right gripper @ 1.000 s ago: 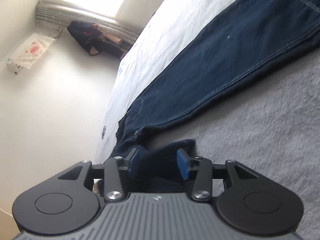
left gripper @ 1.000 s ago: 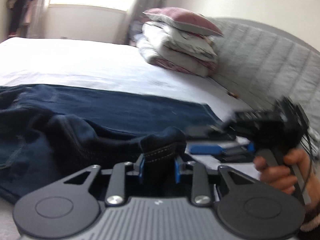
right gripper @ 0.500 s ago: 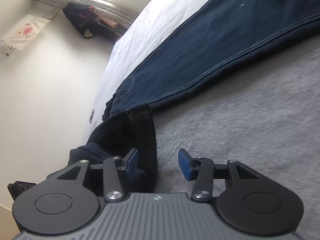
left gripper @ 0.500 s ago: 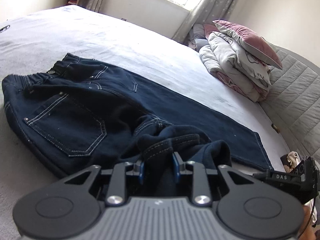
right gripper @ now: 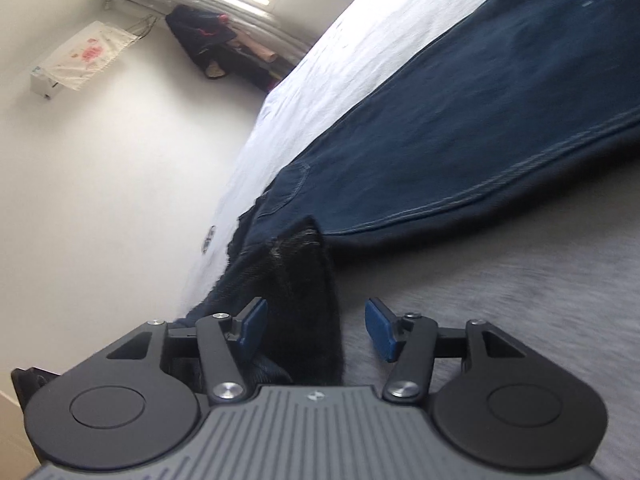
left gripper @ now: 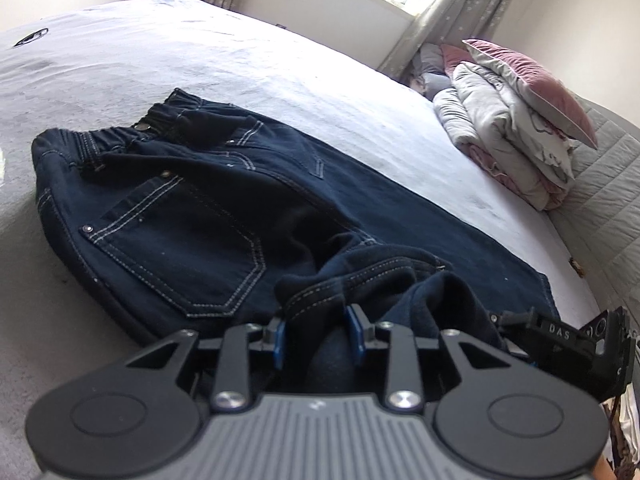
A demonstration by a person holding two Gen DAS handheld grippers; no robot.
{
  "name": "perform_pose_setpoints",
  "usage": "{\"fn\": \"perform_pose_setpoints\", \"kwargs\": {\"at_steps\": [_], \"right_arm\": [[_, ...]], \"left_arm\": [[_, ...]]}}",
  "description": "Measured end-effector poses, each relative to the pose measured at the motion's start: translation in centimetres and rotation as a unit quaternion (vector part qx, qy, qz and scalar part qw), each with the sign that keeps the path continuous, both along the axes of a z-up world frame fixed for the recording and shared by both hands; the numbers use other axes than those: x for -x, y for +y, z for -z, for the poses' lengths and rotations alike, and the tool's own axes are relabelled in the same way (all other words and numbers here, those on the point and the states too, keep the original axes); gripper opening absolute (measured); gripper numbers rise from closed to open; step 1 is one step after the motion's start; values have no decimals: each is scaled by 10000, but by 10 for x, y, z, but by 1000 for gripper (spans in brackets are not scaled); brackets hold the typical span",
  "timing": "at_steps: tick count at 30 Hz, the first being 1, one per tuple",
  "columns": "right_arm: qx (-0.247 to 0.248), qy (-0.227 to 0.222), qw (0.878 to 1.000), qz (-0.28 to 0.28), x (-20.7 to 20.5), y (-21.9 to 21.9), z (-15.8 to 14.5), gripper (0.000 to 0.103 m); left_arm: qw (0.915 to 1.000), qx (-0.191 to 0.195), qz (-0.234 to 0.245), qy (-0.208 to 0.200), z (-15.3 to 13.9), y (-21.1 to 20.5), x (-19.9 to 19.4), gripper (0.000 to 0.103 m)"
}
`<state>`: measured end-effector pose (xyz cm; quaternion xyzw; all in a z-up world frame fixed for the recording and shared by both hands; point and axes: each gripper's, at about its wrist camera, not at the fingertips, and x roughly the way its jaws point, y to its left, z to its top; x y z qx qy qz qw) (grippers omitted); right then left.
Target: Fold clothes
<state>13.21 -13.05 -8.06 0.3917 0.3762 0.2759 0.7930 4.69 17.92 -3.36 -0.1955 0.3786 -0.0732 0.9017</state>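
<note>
Dark blue jeans lie flat on the bed, waistband at the far left, one leg stretched toward the right. My left gripper is shut on the bunched hem of the other leg, held over the seat of the jeans. My right gripper is open; the dark hem lies between its blue pads, against the left one and apart from the right. The right gripper also shows at the right edge of the left wrist view.
The bed has a grey blanket near me and a white sheet beyond. Stacked pillows and folded bedding sit at the head. A wall and dark clothes lie past the bed's far side.
My left gripper carried the leg hem leftward over the seat of the jeans. My right gripper opened and let go of the hem.
</note>
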Motion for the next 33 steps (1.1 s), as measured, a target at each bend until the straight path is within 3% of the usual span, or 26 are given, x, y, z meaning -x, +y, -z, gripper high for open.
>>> {"fn": "perform_pose_setpoints", "kwargs": {"at_steps": [4, 6, 7, 8, 17, 22, 27, 33], "right_arm": [[135, -74, 9999, 18, -6, 12, 1, 56], [198, -53, 9998, 22, -4, 16, -2, 39], [238, -29, 9997, 20, -3, 16, -4, 17], [285, -10, 9996, 21, -1, 17, -7, 12], [908, -130, 9938, 634, 45, -29, -48, 9], [1307, -183, 9860, 1021, 83, -67, -81, 9], [1868, -337, 9706, 1479, 120, -106, -112, 9], [2485, -324, 9466, 2029, 141, -146, -129, 9]], "left_arm": [[9999, 72, -83, 85, 5, 6, -3, 34], [9998, 145, -92, 68, 5, 7, -4, 34], [9999, 141, -76, 24, 4, 5, -4, 34], [10000, 84, -40, -38, 3, 3, -5, 34], [9980, 57, 523, -346, -4, -23, -4, 40], [9925, 8, 1036, -644, -10, -46, 0, 43], [9853, 68, 1446, -907, -15, -59, 9, 44], [9851, 170, 1428, -944, -17, -56, 13, 44]]}}
